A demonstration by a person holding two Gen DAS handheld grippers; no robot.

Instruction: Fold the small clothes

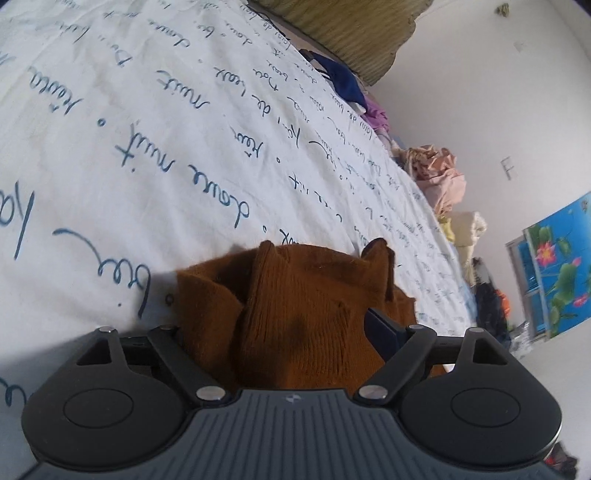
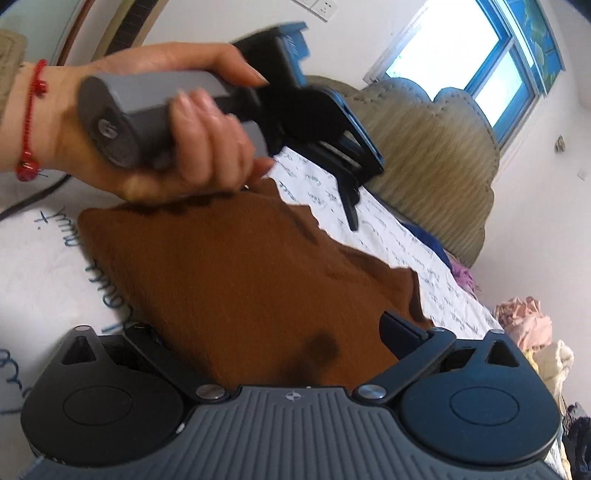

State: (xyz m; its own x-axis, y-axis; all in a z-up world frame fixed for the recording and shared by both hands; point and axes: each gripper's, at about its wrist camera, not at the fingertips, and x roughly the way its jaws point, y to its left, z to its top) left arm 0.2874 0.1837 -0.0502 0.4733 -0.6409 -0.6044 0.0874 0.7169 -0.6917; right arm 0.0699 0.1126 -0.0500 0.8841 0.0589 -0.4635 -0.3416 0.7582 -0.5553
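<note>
Left wrist view: the left hand-held gripper (image 1: 295, 317) has a brown knitted garment (image 1: 303, 314) bunched between its fingers. The cloth covers the left finger entirely; only the dark inner face of the right finger (image 1: 380, 328) shows at the cloth's edge. The linkage arms are drawn inward, consistent with a narrow grip closed on the fabric. The garment rises in folds with two peaked corners and lies over a white bed sheet (image 1: 147, 147) printed with blue handwriting.

Along the far edge of the bed: a dark blue cloth (image 1: 341, 79), a purple cloth (image 1: 376, 114), a pink crumpled pile (image 1: 441, 177) and a pale yellow pile (image 1: 467, 229). A tufted beige headboard (image 1: 343, 26) stands beyond them, against a white wall (image 1: 498, 92).

Right wrist view: the right hand-held gripper (image 2: 288, 332) has the same brown garment (image 2: 229, 273) spread across its mouth. The right finger (image 2: 400, 332) touches the cloth's edge; the left finger is hidden beneath it. I cannot tell with certainty whether the jaws are clamped, though the fabric passes between them.

Above, a person's left hand (image 2: 155, 122) with a red string bracelet (image 2: 31, 118) grips the grey handle of the other gripper (image 2: 351, 206), fingers pointing down toward the sheet, beside the garment's upper edge. Motion blur affects this area. A blue-framed window (image 2: 476, 59) is in the wall behind.
</note>
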